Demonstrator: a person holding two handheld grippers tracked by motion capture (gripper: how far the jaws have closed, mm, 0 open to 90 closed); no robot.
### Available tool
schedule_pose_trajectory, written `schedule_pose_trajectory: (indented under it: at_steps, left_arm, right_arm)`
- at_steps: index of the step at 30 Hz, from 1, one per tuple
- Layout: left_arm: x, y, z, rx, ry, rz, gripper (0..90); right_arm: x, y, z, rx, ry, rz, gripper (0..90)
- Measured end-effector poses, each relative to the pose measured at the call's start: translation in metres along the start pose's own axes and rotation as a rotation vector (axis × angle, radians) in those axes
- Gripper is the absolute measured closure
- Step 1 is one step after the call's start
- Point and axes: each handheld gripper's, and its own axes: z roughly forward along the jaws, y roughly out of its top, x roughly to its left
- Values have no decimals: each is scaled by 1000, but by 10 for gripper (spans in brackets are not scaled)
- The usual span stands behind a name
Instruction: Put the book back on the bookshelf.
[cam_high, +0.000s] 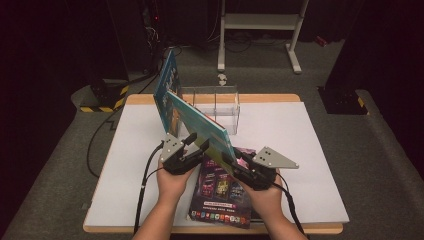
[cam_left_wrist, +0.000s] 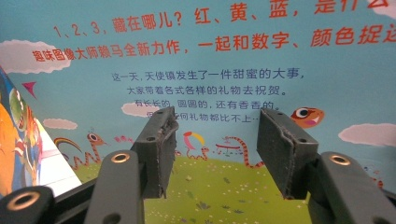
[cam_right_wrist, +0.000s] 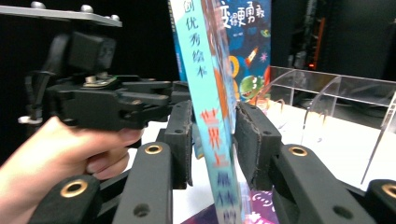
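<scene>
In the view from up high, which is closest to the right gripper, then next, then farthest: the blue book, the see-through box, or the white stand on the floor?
From the right gripper:
1. Blue book: its lower edge sits between the jaws, and it leans up to the left.
2. See-through box: behind the book, at the table's far edge.
3. White stand: on the floor beyond the table.
</scene>
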Motion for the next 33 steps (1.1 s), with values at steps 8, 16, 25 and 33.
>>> schedule_pose_trajectory:
  at_steps: [8,16,25,33]
  left_arm:
    - [0,0,2,3,-2,-6,469]
    - [2,2,-1,-1,3,-8,470]
    - [8,3,-9,0,-4,-11,473]
    - [17,4,-22,-4,-8,-20,470]
  right_arm:
    - [-7,-2,-11,-11,45,4,677]
    - [-5,-1,-9,-10,100,7,689]
    - [16,-3,-1,36,187,-72,608]
    - [26,-6,7,47,235,-87,590]
